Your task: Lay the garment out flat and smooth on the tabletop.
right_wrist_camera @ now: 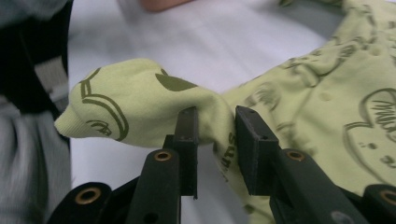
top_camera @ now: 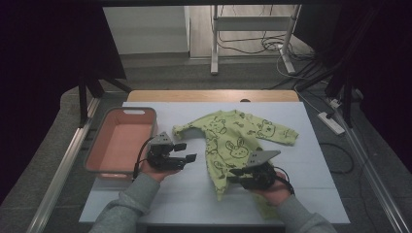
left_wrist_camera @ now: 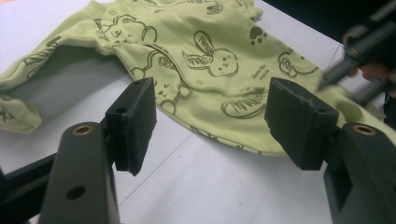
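A light green baby suit (top_camera: 233, 141) printed with bunnies lies spread on the white table (top_camera: 301, 194), its lower end towards the person. The right gripper view shows the right gripper (right_wrist_camera: 215, 140) with its jaws pinched on a fold near the suit's foot. The left gripper (left_wrist_camera: 210, 121) has its jaws wide apart and holds nothing. A pink bin (top_camera: 99, 160) sits just left of it.

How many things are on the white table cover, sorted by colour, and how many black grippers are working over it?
Light green printed baby garment: 1
Pink plastic bin: 1
Black two-jaw grippers, left gripper and right gripper: 2
Total: 4
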